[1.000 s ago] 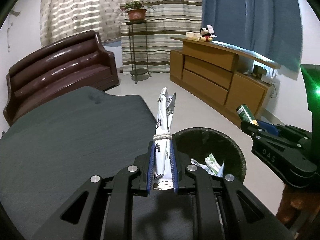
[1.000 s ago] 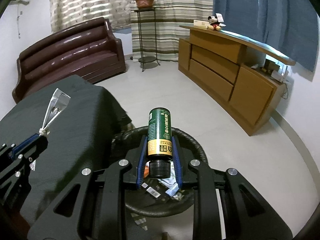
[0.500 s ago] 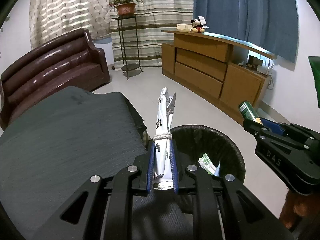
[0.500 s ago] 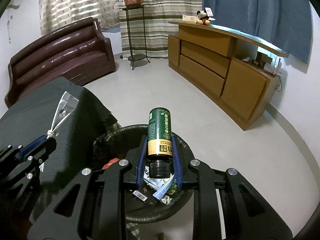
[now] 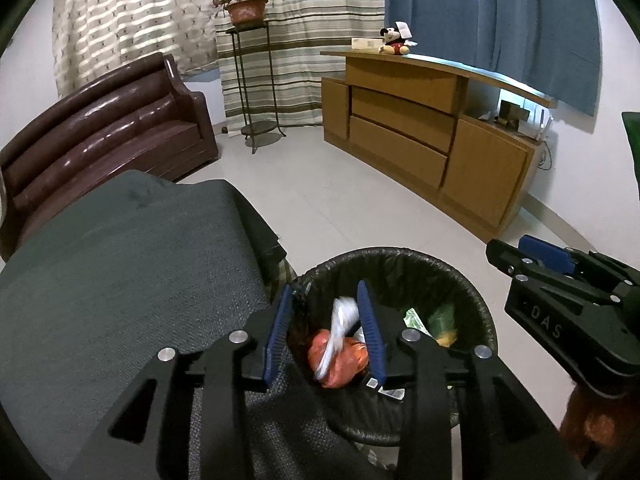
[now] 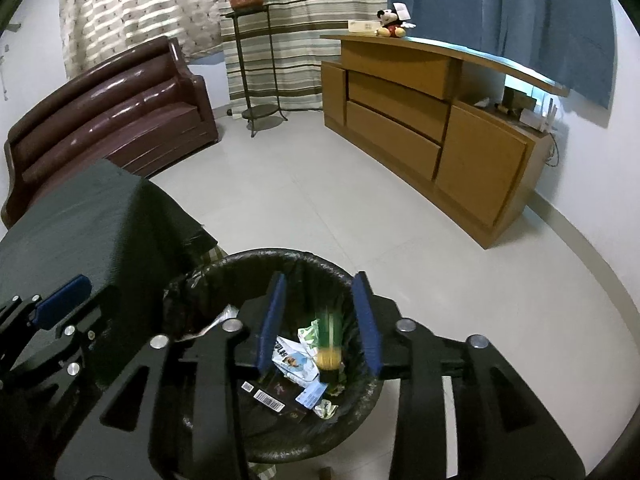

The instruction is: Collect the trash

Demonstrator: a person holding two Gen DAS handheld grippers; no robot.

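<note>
A black-lined trash bin (image 5: 404, 256) (image 6: 256, 258) stands on the floor beside a dark cloth-covered table (image 5: 120, 264). My left gripper (image 5: 326, 304) hangs over the bin with its jaws opening; the knotted white wrapper (image 5: 340, 332) falls blurred between them, free of the pads, above an orange bag (image 5: 344, 360). My right gripper (image 6: 320, 292) is over the bin too, jaws opening; the green bottle (image 6: 330, 340) drops blurred between them onto paper scraps. Seen from the left wrist, the right gripper (image 5: 516, 254) sits at the right edge.
A brown sofa (image 5: 100, 128) lines the left wall, with a metal plant stand (image 5: 252, 80) beside it. A wooden sideboard (image 5: 420, 140) with a plush toy (image 5: 394, 42) runs along the right. Pale tiled floor (image 6: 360, 208) lies beyond the bin.
Both grippers have opened over the bin. The white wrapper has left the left gripper and the green bottle has left the right; both are falling into the bin.
</note>
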